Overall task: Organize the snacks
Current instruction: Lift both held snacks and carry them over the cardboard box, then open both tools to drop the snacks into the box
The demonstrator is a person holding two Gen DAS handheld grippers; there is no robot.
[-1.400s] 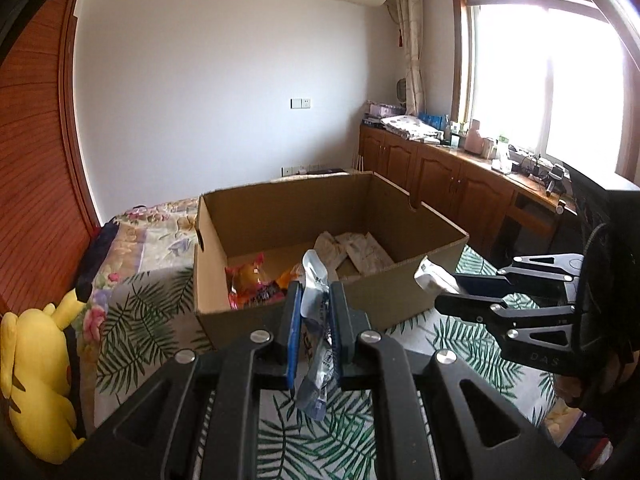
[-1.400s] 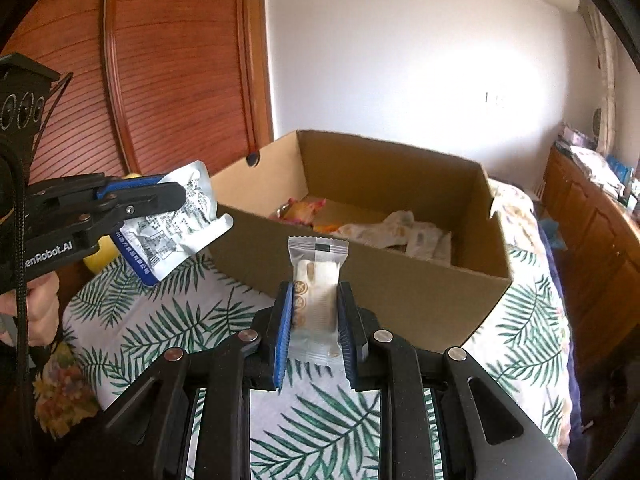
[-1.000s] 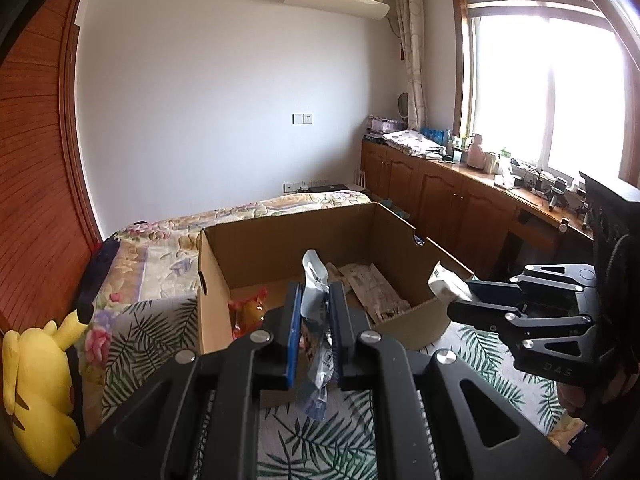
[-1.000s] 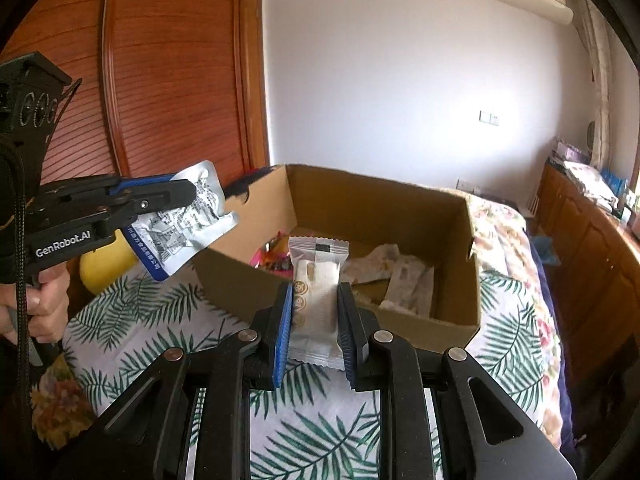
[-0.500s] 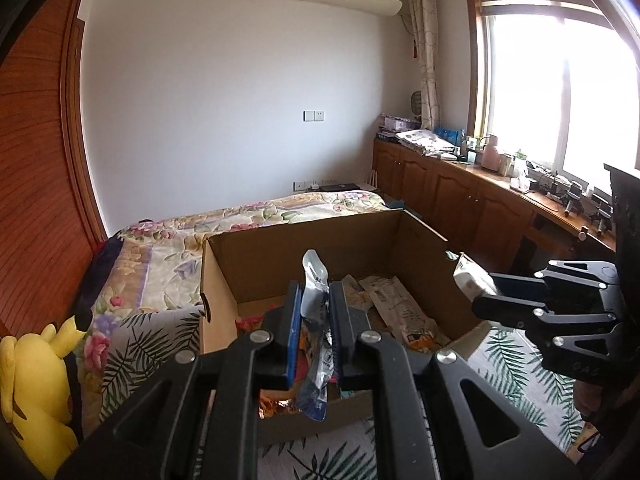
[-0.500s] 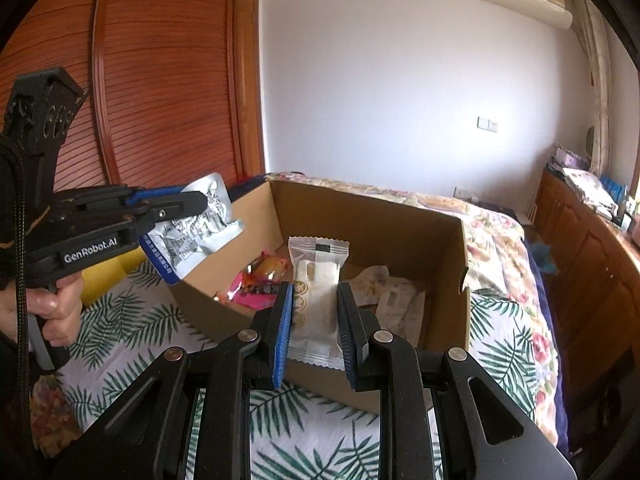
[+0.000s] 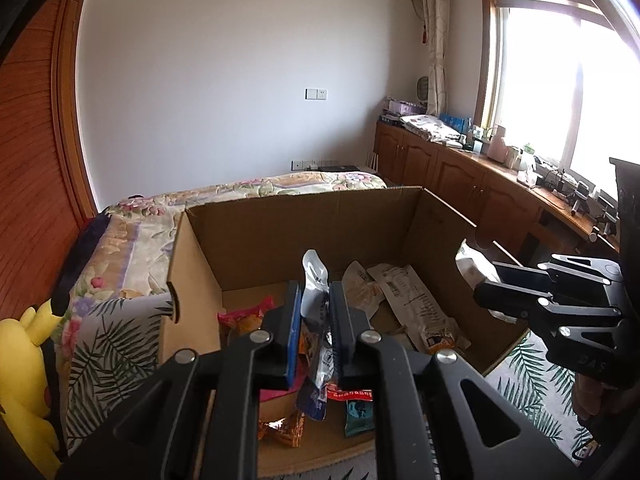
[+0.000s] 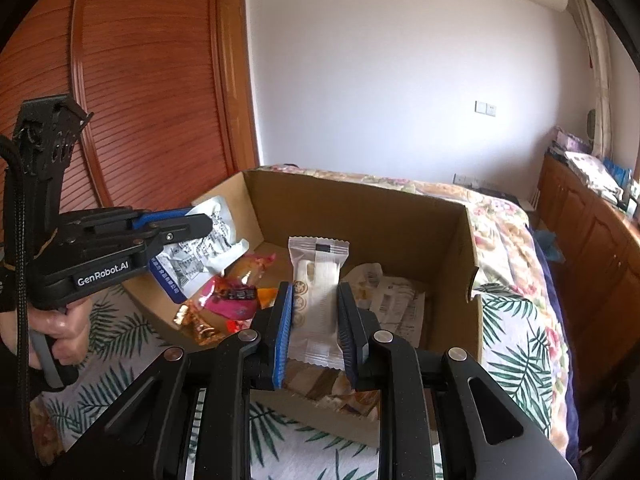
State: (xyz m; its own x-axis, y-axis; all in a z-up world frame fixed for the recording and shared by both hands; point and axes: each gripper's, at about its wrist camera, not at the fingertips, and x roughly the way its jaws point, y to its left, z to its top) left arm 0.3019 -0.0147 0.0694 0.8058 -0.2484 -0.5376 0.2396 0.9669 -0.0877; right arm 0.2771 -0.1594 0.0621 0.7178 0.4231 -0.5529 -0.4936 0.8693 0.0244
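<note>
Both pairs of fingers are clamped on a snack. The left gripper (image 7: pixel 314 322) pinches a silver pouch (image 7: pixel 316 312) edge-on, and the right gripper (image 8: pixel 314 320) squeezes a white wrapped bar (image 8: pixel 318 284) by its lower half. Both packets hang over the open cardboard box (image 8: pixel 360 216), which stands on a bed cover with a leaf print (image 8: pixel 516 352).

Seen from the right wrist, the pouch is at about 9 o'clock from the bar, above the left wall of the box. On the box floor, a pink and orange packet (image 8: pixel 234 296) lies at about 8 o'clock from the bar, and some pale flat wrappers (image 8: pixel 400 300) at 3 o'clock.

I judge both packets to be light and thin. The pouch is soft foil and looks slippery, so it is better to hold it near a sealed edge. The bar seems a little stiffer, and its filling may crumble under a hard squeeze; the crimped ends are the safer place.

The lower part of the pouch is hidden behind the left fingers, and the print on it is too small to read. The near wall of the box is cut off by the gripper bodies. A yellow plush toy (image 7: pixel 28 360) is only partly in view at the left edge.
</note>
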